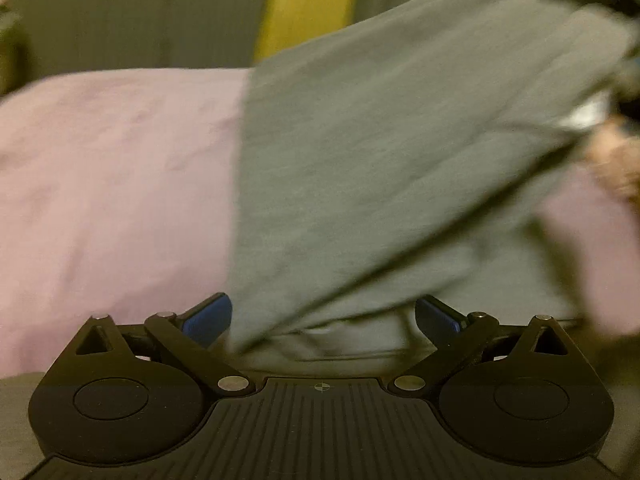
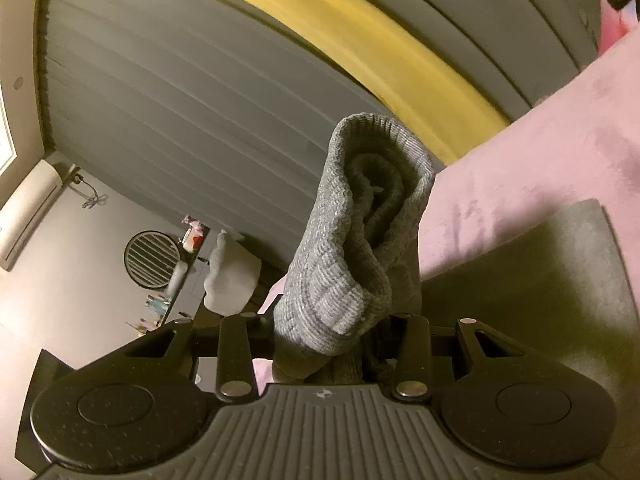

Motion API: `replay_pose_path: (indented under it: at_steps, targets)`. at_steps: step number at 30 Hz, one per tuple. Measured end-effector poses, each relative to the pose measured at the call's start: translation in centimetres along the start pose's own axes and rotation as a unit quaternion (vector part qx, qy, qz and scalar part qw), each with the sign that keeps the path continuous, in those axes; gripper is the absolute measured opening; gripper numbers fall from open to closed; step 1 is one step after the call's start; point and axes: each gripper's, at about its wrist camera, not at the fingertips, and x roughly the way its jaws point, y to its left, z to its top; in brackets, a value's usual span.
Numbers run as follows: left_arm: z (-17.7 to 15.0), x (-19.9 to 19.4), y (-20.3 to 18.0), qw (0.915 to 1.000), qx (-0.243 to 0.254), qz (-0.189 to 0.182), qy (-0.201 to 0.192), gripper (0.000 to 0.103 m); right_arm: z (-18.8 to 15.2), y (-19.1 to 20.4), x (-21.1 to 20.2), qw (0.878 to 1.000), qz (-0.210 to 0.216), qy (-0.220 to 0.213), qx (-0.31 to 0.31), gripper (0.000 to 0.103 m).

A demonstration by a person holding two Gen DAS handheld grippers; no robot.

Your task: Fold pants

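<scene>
Nearest, left gripper: the black two-finger left gripper (image 1: 323, 318) has its jaws spread, blue pads (image 1: 208, 318) well apart; a corner of cloth hangs down between them, and I cannot tell whether it touches either pad.
Right gripper: the black right gripper (image 2: 335, 340) has its jaws pinching a bunched, ribbed end of the cloth, which stands up out of them.
Pants: the grey knit pants (image 1: 380, 160) are partly lifted, one broad panel slanting up toward the right of the left wrist view, blurred, while a lower layer lies flat beneath.
Bed: the pale pink bed sheet (image 1: 112, 184) carries the pants.
Hand: a blurred hand (image 1: 614, 160) shows at the right edge.
Far side: grey pleated curtains (image 2: 180, 100) with a yellow curtain strip (image 2: 360, 40) between them.
</scene>
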Motion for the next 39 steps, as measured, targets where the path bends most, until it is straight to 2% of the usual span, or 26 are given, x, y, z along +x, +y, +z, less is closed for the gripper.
replay_pose_path:
  at_steps: [2, 3, 4, 5, 6, 9, 14, 20, 21, 22, 23, 25, 26, 28, 29, 30, 31, 32, 33, 34, 36, 39]
  targets:
    - [0.2, 1.2, 0.7, 0.9984, -0.025, 0.041, 0.028, 0.094, 0.2, -0.7, -0.5, 1.000, 0.002, -0.002, 0.004, 0.039]
    - [0.3, 1.5, 1.5, 0.9974, -0.048, 0.034, 0.040, 0.089, 0.3, -0.9, -0.6, 1.000, 0.001, -0.003, 0.008, 0.039]
    - [0.4, 1.5, 2.2, 0.9966, -0.071, 0.013, 0.040, 0.081, 0.4, -1.5, -0.8, 1.000, -0.002, -0.004, 0.013, 0.039]
    - [0.5, 1.2, 2.8, 0.9958, -0.085, 0.010, 0.031, 0.074, 0.3, -1.7, -0.7, 1.000, -0.006, -0.003, 0.019, 0.039]
    - [0.6, 0.8, 3.0, 0.9957, -0.087, 0.027, 0.016, 0.075, 0.2, -2.3, -0.9, 1.000, -0.011, -0.001, 0.026, 0.039]
    - [0.7, -0.1, 3.7, 0.9946, -0.100, 0.024, -0.011, 0.070, -0.3, -4.7, -1.6, 0.999, -0.026, 0.007, 0.047, 0.039]
    - [0.3, -1.1, 3.6, 0.9936, -0.108, 0.027, -0.022, 0.067, -2.0, -8.4, -1.6, 0.995, -0.067, 0.026, 0.064, 0.039]
    - [0.3, -2.3, 3.5, 0.9943, -0.102, 0.026, -0.018, 0.069, -3.7, -11.0, -1.4, 0.990, -0.118, 0.048, 0.053, 0.040]
    - [0.5, -2.4, 3.7, 0.9943, -0.102, 0.028, -0.015, 0.071, -3.8, -11.0, -1.1, 0.989, -0.130, 0.059, 0.046, 0.042]
    - [0.6, -2.6, 3.9, 0.9943, -0.101, 0.032, -0.009, 0.074, -4.0, -10.8, -1.1, 0.986, -0.148, 0.066, 0.036, 0.050]
    - [0.6, -3.2, 4.0, 0.9944, -0.097, 0.040, -0.004, 0.076, -4.0, -10.6, -1.2, 0.982, -0.178, 0.066, 0.020, 0.054]
    - [0.8, -4.5, 4.0, 0.9948, -0.073, 0.070, -0.001, 0.084, -3.7, -9.4, -1.4, 0.968, -0.245, 0.049, -0.026, 0.072]
    - [0.9, -5.4, 3.9, 0.9935, -0.060, 0.096, -0.005, 0.085, -3.6, -9.0, -2.0, 0.964, -0.261, 0.035, -0.044, 0.076]
    - [1.3, -7.4, 3.8, 0.9875, -0.042, 0.146, -0.043, 0.092, -3.5, -7.4, -2.7, 0.961, -0.266, -0.004, -0.079, 0.077]
    - [1.8, -8.5, 3.7, 0.9844, -0.033, 0.156, -0.074, 0.094, -3.5, -6.6, -2.7, 0.961, -0.259, -0.017, -0.096, 0.077]
    - [2.4, -9.1, 3.5, 0.9829, -0.032, 0.152, -0.098, 0.096, -3.6, -5.8, -2.5, 0.962, -0.248, -0.027, -0.116, 0.076]
    - [3.1, -9.4, 3.2, 0.9835, -0.032, 0.134, -0.118, 0.096, -3.8, -4.9, -1.9, 0.961, -0.236, -0.034, -0.139, 0.076]
    - [3.7, -9.3, 2.8, 0.9859, -0.030, 0.101, -0.130, 0.097, -4.3, -3.8, -0.9, 0.959, -0.222, -0.035, -0.170, 0.068]
    - [4.4, -8.4, 2.3, 0.9891, -0.027, 0.059, -0.132, 0.097, -4.9, -2.9, 0.1, 0.958, -0.209, -0.029, -0.193, 0.051]
    - [4.8, -7.3, 1.8, 0.9912, -0.027, 0.027, -0.127, 0.097, -5.4, -2.3, 1.2, 0.957, -0.199, -0.018, -0.212, 0.042]
    - [4.9, -4.4, 0.6, 0.9939, -0.025, -0.009, -0.107, 0.096, -7.0, -1.4, 3.9, 0.951, -0.181, 0.008, -0.252, 0.037]
    - [4.5, -0.1, -1.0, 0.9981, -0.005, -0.013, -0.060, 0.088, -8.9, -1.4, 7.7, 0.934, -0.190, 0.046, -0.301, 0.036]
